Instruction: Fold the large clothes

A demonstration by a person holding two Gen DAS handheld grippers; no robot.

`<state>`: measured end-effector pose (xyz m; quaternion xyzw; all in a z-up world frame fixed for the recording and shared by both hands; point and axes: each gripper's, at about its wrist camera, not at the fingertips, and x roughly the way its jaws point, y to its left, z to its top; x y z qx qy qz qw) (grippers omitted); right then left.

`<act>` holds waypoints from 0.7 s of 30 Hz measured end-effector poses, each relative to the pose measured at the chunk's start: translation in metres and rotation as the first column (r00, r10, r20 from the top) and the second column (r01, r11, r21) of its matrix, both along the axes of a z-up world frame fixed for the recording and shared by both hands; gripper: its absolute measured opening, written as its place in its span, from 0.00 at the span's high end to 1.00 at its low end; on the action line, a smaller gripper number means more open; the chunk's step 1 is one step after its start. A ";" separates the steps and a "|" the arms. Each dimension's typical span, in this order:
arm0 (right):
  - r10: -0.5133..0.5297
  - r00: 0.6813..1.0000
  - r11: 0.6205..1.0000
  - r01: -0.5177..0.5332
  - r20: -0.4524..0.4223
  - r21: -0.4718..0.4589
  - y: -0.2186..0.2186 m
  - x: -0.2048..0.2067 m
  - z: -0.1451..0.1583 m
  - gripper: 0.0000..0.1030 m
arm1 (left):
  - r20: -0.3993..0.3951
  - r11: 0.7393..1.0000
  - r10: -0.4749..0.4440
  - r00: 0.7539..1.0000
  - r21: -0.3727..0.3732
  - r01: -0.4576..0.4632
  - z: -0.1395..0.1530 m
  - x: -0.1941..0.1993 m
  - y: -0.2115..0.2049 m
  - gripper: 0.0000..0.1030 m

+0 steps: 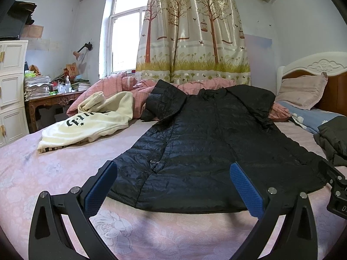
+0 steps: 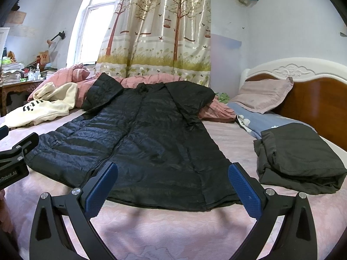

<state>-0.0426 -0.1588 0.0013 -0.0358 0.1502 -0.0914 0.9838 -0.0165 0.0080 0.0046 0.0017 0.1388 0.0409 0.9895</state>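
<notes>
A long black quilted coat (image 1: 206, 143) lies spread flat on the pink bed, hem toward me, collar and sleeves at the far end; it also shows in the right wrist view (image 2: 147, 138). My left gripper (image 1: 173, 169) is open and empty, hovering over the hem's left part. My right gripper (image 2: 172, 170) is open and empty over the hem's right part. The right gripper's body (image 1: 336, 186) shows at the left view's right edge; the left gripper's body (image 2: 15, 158) shows at the right view's left edge.
A cream sweatshirt (image 1: 91, 119) lies crumpled left of the coat. A folded dark garment (image 2: 299, 158) sits to the right. A pink quilt (image 1: 134, 88), pillow (image 2: 264, 95) and headboard (image 2: 314, 99) are behind. A cluttered desk (image 1: 54, 99) and white drawers (image 1: 10, 86) stand at left.
</notes>
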 end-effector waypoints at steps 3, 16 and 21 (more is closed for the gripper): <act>0.046 0.999 0.997 -0.045 -0.019 0.058 -0.008 0.002 0.002 0.00 | -0.065 0.985 -0.141 0.988 -0.113 0.133 0.001 0.011 0.012 0.00; 0.011 0.983 0.956 0.044 -0.184 0.291 -0.129 0.012 0.019 0.20 | -0.349 0.971 0.012 0.937 -0.219 -0.094 0.015 0.054 0.110 0.30; 0.024 0.954 0.892 0.114 -0.298 0.437 -0.167 0.027 -0.005 0.24 | -0.454 0.951 0.000 0.891 -0.275 -0.141 -0.013 0.084 0.144 0.30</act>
